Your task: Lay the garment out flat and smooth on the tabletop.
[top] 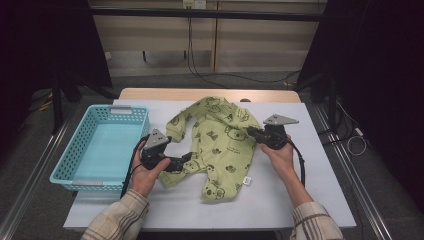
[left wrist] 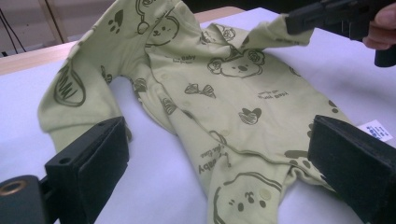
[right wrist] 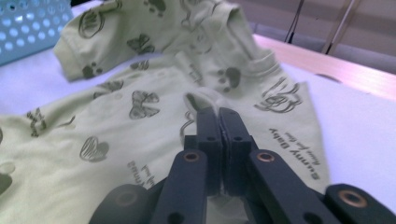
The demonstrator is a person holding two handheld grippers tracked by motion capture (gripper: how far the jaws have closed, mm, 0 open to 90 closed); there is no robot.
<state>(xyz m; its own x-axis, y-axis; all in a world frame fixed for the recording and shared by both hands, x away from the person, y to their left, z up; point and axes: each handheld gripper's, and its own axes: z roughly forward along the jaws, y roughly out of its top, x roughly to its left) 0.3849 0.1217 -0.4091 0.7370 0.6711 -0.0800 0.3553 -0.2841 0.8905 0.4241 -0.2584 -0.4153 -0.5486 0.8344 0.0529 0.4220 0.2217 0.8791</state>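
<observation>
A light green baby romper (top: 220, 145) printed with bears lies spread on the white table (top: 300, 195). My right gripper (top: 251, 132) sits at the romper's right side, shut on a pinched fold of its fabric. In the right gripper view the two black jaws (right wrist: 217, 119) meet with green cloth (right wrist: 140, 93) squeezed between them. The left gripper view shows that same gripper (left wrist: 303, 21) lifting a sleeve edge. My left gripper (top: 186, 162) rests at the romper's lower left, jaws wide open (left wrist: 219, 158), with the romper (left wrist: 224, 88) lying between and beyond them, pads not pressing it.
A light blue perforated basket (top: 75, 145) stands on the table's left side, its corner visible in the right gripper view (right wrist: 28, 28). A white label (top: 246, 181) sticks out near the romper's lower hem. Bare tabletop lies to the right and front.
</observation>
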